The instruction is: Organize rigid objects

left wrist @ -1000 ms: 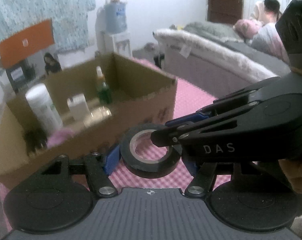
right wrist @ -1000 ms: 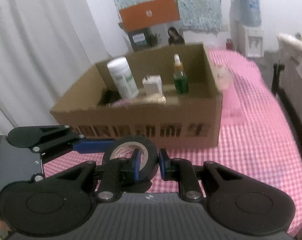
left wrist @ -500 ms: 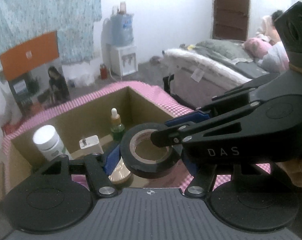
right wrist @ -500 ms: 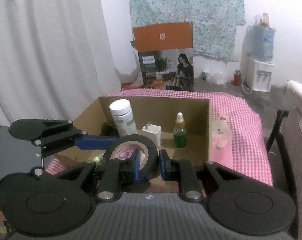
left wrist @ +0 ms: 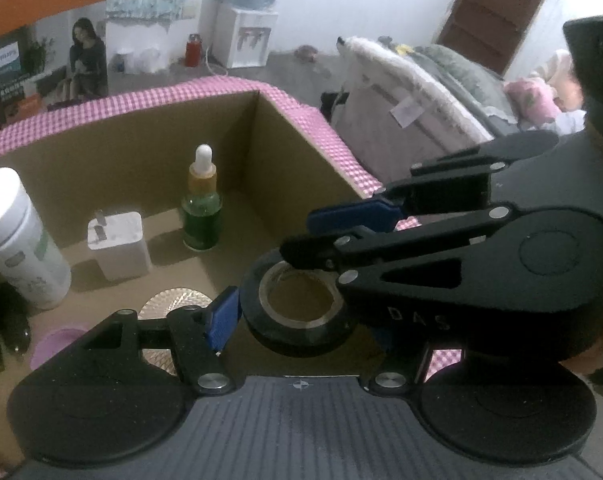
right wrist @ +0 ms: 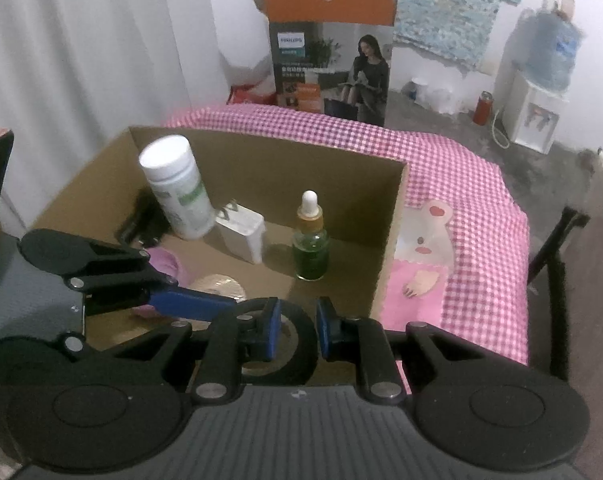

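Observation:
A black tape roll (left wrist: 297,338) hangs over the open cardboard box (left wrist: 121,152), near its front right corner. My left gripper (left wrist: 301,324) is shut across the roll's outer sides. My right gripper (left wrist: 301,236) comes in from the right and is shut on the roll's wall, one finger in the hole. In the right wrist view the tape roll (right wrist: 306,354) sits between that gripper's (right wrist: 298,334) blue pads, above the box (right wrist: 281,160). Inside stand a white bottle (right wrist: 177,188), a white charger (right wrist: 241,236) and a green dropper bottle (right wrist: 311,252).
A gold disc (right wrist: 219,286), a pink item (right wrist: 167,264) and a black item (right wrist: 141,220) also lie in the box. A pink pouch (right wrist: 421,264) lies on the checked cloth (right wrist: 481,208) right of it. A printed carton (right wrist: 333,60) stands behind, a black chair (right wrist: 557,264) at the right.
Both grippers carried the tape roll from in front of the box to above its inside. The box contents went from seen side-on to seen from above. Neither grip changed.

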A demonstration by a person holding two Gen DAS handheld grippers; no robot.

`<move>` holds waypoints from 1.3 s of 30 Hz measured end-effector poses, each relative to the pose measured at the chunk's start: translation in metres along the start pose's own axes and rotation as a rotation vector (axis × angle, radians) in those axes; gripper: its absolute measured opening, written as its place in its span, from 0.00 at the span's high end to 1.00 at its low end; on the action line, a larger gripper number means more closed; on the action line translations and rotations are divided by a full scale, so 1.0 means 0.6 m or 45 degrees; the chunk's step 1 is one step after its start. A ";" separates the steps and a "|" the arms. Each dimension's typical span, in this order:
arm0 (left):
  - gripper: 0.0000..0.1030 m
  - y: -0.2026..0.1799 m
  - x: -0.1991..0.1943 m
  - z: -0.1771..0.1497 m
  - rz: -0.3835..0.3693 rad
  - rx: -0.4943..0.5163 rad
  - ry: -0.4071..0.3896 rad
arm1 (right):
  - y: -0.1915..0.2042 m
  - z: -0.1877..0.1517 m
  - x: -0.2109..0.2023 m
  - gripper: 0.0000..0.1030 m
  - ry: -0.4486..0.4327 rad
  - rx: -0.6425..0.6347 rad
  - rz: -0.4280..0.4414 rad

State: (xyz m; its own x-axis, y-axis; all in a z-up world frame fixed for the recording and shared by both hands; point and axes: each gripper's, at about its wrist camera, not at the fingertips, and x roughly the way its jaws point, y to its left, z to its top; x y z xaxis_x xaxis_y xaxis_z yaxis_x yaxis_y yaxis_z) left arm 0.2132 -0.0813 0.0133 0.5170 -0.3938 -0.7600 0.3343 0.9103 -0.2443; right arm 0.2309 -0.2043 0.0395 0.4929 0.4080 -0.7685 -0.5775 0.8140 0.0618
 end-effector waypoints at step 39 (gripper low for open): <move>0.00 -0.031 -0.177 -0.042 0.432 0.040 -0.238 | 0.007 -0.049 -0.174 0.04 -0.415 0.281 0.058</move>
State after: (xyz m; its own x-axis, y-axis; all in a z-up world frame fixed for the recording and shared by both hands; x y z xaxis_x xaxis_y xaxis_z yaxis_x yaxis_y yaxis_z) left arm 0.1324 -0.0530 0.0832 0.7362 -0.0900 -0.6708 0.1420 0.9896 0.0232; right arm 0.1579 -0.2554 0.1013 0.6715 0.5266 -0.5213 -0.4674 0.8469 0.2536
